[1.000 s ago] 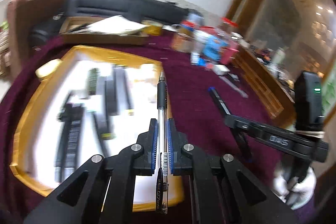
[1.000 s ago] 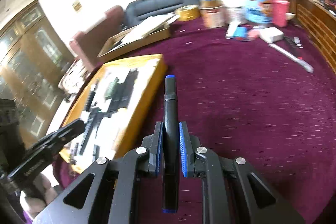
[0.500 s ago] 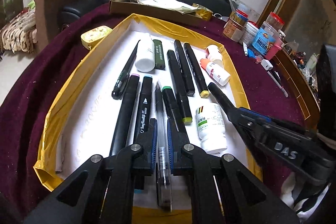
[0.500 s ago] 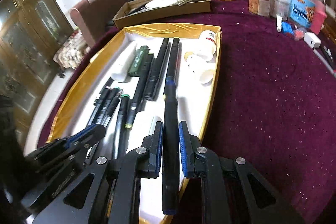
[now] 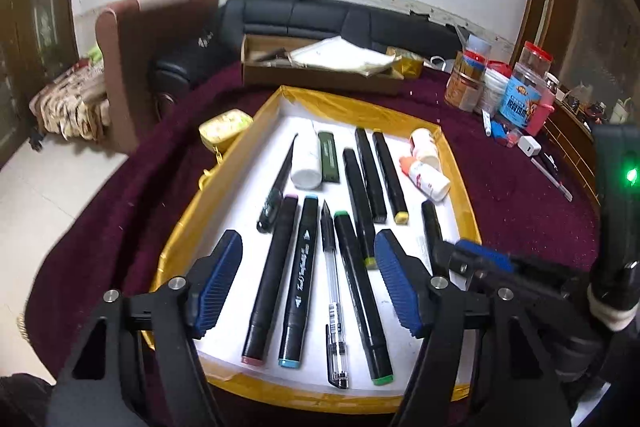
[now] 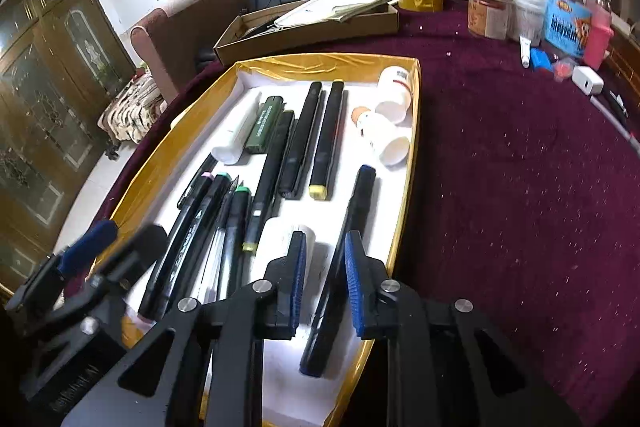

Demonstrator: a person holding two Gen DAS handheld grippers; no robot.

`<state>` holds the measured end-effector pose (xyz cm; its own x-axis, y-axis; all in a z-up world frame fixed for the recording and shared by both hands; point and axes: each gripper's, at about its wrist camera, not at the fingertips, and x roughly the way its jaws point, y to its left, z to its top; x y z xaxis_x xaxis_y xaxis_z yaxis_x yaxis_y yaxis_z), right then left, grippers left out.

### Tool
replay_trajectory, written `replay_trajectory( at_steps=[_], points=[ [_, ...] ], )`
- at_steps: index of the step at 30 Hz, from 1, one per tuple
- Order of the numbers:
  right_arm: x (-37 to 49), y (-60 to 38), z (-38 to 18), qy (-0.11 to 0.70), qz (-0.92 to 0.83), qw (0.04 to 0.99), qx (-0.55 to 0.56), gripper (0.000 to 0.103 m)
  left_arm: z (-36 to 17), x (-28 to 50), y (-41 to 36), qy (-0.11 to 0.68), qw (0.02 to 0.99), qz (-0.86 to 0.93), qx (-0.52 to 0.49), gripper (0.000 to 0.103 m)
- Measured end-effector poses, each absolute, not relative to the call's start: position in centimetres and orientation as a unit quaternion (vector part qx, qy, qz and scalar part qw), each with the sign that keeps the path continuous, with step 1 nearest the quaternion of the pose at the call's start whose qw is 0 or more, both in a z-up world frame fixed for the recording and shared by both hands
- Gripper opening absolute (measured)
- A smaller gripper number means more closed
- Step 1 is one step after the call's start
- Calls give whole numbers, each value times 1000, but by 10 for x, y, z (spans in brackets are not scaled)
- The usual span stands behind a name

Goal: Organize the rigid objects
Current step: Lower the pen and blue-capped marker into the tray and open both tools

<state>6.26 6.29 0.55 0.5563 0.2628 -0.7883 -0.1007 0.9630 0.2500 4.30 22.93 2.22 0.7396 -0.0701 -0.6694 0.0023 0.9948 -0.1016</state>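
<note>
Left hand-held gripper (image 5: 308,285) open; marker (image 5: 301,277) script blurred, possibly "Touch".

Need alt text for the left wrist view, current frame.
Open left gripper hovers over a gold-rimmed tray, its fingers straddling black markers and a clear ballpoint pen lying on the white liner. Small white bottles lie farther back; the right gripper enters at right.

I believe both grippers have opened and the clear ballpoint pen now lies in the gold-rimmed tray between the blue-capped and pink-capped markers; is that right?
Not quite. In the left wrist view the clear ballpoint pen lies in the gold-rimmed tray between the blue-capped marker and the green-capped marker, not the pink-capped one. Both the left gripper and right gripper are open.
</note>
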Motion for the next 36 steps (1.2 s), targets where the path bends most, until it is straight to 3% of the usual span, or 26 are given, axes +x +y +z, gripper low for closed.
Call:
replay_trajectory(
  at_steps=[5, 17, 36],
  points=[
    [56, 58, 8, 455, 104, 879, 100, 18, 32, 36, 223, 341, 940, -12, -24, 73],
    [33, 41, 23, 430, 104, 889, 117, 29, 39, 22, 202, 348, 937, -22, -4, 73],
    [1, -7, 27, 405, 76, 902, 131, 31, 48, -2, 152, 345, 936, -38, 49, 75]
  ],
)
